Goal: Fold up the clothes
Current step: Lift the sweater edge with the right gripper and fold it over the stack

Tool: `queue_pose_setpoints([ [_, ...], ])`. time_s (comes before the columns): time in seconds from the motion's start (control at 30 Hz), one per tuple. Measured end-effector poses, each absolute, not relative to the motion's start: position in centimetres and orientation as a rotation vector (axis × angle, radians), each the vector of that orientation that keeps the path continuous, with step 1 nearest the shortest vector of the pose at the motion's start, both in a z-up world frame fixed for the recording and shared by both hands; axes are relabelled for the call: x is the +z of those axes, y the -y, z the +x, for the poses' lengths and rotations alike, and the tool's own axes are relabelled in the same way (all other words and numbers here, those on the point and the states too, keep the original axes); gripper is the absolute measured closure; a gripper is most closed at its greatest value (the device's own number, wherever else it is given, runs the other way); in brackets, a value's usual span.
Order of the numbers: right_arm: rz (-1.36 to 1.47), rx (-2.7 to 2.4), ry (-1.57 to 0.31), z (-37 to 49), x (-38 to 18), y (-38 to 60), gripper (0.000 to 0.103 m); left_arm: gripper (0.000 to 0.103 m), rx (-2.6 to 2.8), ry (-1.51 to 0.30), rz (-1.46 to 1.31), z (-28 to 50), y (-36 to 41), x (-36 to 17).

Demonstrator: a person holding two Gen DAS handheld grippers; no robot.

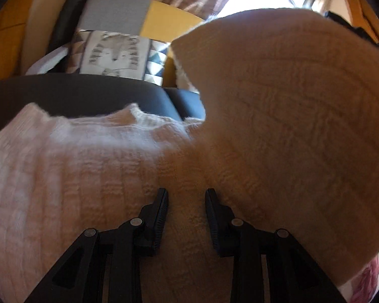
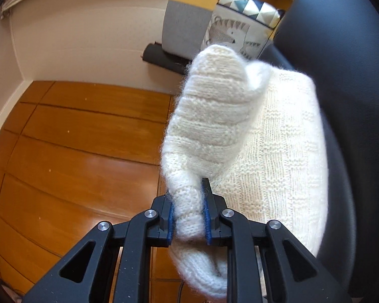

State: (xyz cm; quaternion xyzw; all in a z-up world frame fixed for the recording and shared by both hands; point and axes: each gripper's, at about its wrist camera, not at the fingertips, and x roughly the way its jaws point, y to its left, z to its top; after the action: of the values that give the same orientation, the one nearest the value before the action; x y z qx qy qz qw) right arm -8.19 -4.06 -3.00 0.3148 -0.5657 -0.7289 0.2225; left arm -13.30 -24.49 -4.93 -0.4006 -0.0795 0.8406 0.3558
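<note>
Two grippers work one cream knitted sweater (image 2: 277,136) lying on a dark seat (image 2: 340,50): the right gripper (image 2: 189,212) pinches a bunched sleeve that rises ahead of it, while the left gripper (image 1: 186,217) stands parted, knit spread beneath and beyond its fingers.

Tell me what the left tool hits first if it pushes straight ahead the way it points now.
Most likely the cream knit sweater: the left tool already has knit between and ahead of its fingers, well before the black seat behind.
</note>
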Motion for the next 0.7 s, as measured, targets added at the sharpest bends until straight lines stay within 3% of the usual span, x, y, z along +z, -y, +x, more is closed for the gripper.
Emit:
queue_pose_setpoints([
  [0.13,0.919,-1.973,1.533,-9.7,-3.1,6.4,0.084,0.073,2.251,0.272,-1.016,-11.9,28.8,-4.9],
  [0.17,0.931,-1.962,1.528,-10.1,-3.1,6.9,0.084,0.078,2.261,0.279,-1.001,-11.5,29.8,-5.0],
  [0.2,0.942,-1.951,1.525,-10.4,-3.2,7.5,0.084,0.092,2.279,0.26,-0.994,-11.1,30.5,-5.3],
  [0.3,0.975,-1.924,1.507,-11.2,-3.4,9.2,0.084,0.099,2.301,0.25,-0.973,-10.3,32.5,-6.5],
  [0.43,1.021,-1.903,1.46,-12.4,-3.2,11.9,0.084,0.1,2.204,0.42,-0.963,-10.7,34.2,-7.5],
  [0.67,1.104,-1.868,1.335,-14.5,-2.3,17.3,0.084,0.1,2.177,0.522,-0.943,-9.9,35.8,-7.9],
  [0.7,1.114,-1.858,1.32,-14.8,-2.3,18.1,0.088,0.1,2.198,0.534,-0.931,-9.4,36.2,-7.8],
])
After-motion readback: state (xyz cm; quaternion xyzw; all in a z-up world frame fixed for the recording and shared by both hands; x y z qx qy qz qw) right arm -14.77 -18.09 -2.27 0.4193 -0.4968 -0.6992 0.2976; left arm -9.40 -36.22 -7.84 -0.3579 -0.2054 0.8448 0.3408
